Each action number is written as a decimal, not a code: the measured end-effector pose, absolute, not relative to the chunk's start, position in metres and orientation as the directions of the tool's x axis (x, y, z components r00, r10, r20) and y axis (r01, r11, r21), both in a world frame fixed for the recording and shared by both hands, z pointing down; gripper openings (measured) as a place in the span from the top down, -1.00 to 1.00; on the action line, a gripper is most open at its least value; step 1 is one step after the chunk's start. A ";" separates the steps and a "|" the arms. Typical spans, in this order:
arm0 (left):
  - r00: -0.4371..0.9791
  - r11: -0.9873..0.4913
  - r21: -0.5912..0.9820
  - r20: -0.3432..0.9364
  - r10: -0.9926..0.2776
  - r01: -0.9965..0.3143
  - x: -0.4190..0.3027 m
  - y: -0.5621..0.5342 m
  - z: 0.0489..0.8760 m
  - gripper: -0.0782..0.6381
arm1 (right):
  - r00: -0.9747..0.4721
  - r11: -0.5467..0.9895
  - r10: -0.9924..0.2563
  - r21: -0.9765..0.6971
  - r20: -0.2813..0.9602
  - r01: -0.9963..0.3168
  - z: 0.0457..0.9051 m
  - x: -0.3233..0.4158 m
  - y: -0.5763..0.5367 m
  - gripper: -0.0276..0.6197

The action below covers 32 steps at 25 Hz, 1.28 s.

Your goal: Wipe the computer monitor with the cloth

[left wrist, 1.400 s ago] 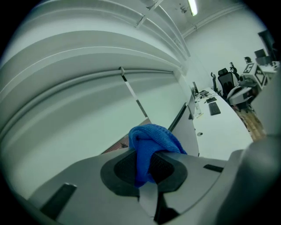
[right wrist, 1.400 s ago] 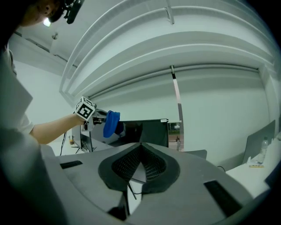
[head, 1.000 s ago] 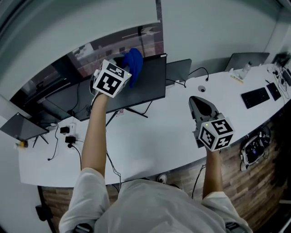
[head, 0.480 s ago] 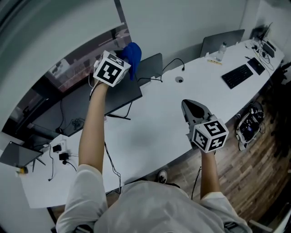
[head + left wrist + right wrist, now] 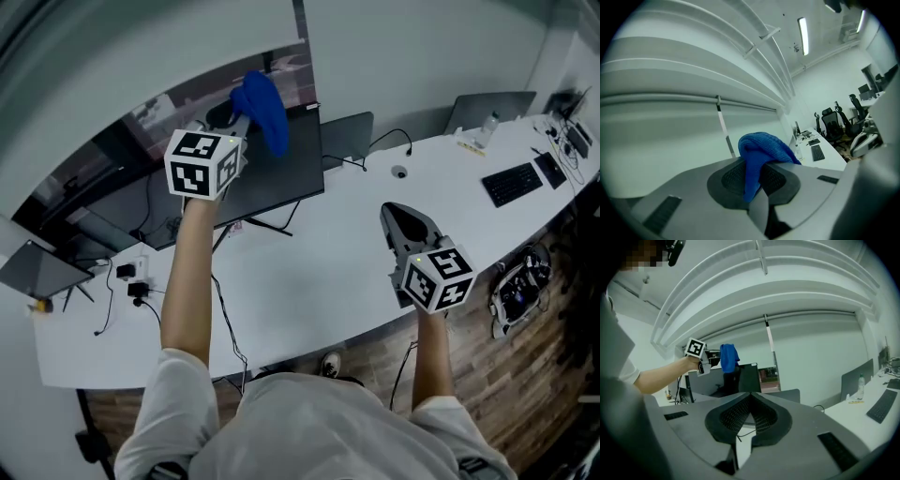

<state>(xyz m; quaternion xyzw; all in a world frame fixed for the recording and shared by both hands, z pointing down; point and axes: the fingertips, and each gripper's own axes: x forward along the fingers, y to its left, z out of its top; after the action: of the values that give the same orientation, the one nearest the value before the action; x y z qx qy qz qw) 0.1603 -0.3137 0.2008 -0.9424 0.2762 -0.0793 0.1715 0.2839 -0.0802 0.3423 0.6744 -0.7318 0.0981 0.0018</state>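
Observation:
The dark monitor [image 5: 281, 173] stands on the white desk [image 5: 309, 281], towards its back. My left gripper [image 5: 246, 120] is raised in front of the monitor's upper right part and is shut on a blue cloth [image 5: 261, 105]. The cloth bunches at the screen's top edge; I cannot tell if it touches. In the left gripper view the cloth [image 5: 761, 152] hangs pinched between the pads of the left gripper [image 5: 754, 174]. My right gripper [image 5: 401, 214] hovers over the desk's front right, shut and empty. In the right gripper view, beyond the right gripper [image 5: 750, 399], are the cloth [image 5: 728, 357] and monitor [image 5: 746, 377].
A grey laptop [image 5: 349, 136] sits right of the monitor, another [image 5: 492, 108] farther right. A keyboard [image 5: 511, 183] and a bottle [image 5: 487, 127] lie at the desk's right end. Cables and adapters [image 5: 131, 277] lie at the left, near a dark tablet [image 5: 42, 267]. A wall rises behind.
The left gripper has turned and lifted the cloth slightly, up to the monitor's top edge. The head camera swung aside and back. The right gripper has hardly moved.

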 end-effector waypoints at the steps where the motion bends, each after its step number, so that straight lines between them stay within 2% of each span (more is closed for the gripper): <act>1: 0.828 -0.781 -0.366 0.048 -0.559 -0.506 0.139 -0.313 0.197 0.61 | -0.113 0.095 -0.985 -0.140 0.129 -0.986 0.340 0.274 -0.088 0.87; 8: 0.686 -0.633 -0.390 0.003 -0.727 -0.669 -0.048 -0.326 0.171 0.61 | -0.307 0.297 -0.950 -0.145 0.057 -0.944 0.310 0.171 -0.158 0.87; 12: 0.572 -0.527 -0.390 0.000 -0.820 -0.755 -0.160 -0.338 0.170 0.61 | -0.366 0.360 -0.930 -0.102 0.046 -0.927 0.293 0.107 -0.191 0.87; 18: 0.456 -0.430 -0.429 0.046 -0.889 -0.795 -0.286 -0.359 0.192 0.61 | -0.417 0.415 -0.909 -0.066 0.020 -0.907 0.268 0.017 -0.219 0.87; 25: 0.429 -0.440 -0.400 0.121 -0.895 -0.804 -0.357 -0.398 0.241 0.61 | -0.447 0.449 -0.889 -0.004 0.099 -0.894 0.277 -0.063 -0.230 0.87; 29: 0.459 -0.500 -0.402 0.201 -0.865 -0.767 -0.360 -0.432 0.273 0.61 | -0.435 0.440 -0.889 0.006 0.139 -0.898 0.287 -0.093 -0.232 0.87; 32: 0.506 -0.546 -0.365 0.207 -0.837 -0.754 -0.354 -0.448 0.286 0.61 | -0.418 0.427 -0.892 0.018 0.174 -0.904 0.296 -0.108 -0.234 0.87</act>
<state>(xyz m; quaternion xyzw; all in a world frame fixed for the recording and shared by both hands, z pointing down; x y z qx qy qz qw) -0.3544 -0.4476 0.2860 -0.8603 0.4623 -0.1820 0.1146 -0.1079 -0.2338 0.2958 0.5339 -0.8410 0.0392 0.0784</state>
